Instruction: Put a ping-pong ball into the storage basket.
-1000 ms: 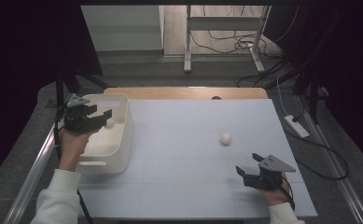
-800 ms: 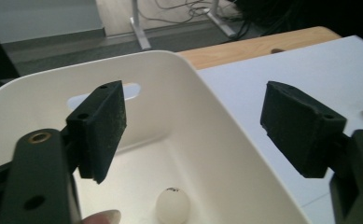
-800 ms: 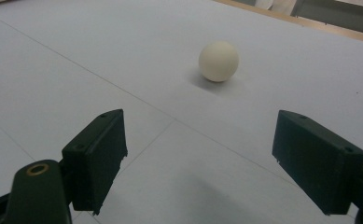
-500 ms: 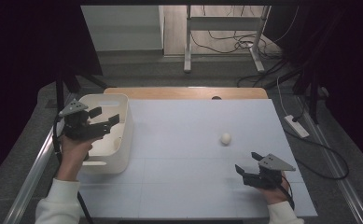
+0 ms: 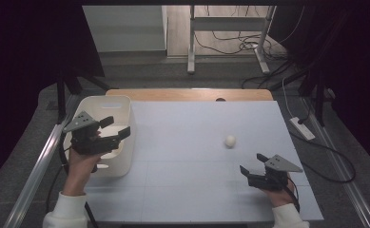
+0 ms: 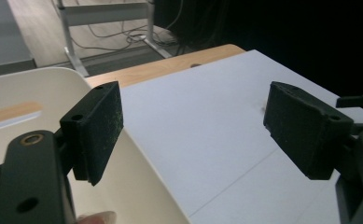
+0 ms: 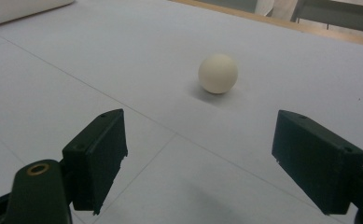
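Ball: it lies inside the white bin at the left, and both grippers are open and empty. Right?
Not quite. The ball lies on the table, outside the bin, as the high view shows. Both the left gripper and right gripper are open and empty.

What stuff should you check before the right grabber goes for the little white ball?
1. Right gripper jaws open wide: ok.
2. Ball ahead of the jaws, apart from them: ok.
3. Table bare between the jaws and the ball: ok.
4. Ball lying still: cannot tell.
5. Left gripper empty, open, over the white bin: ok.
6. Anything inside the bin: cannot tell.
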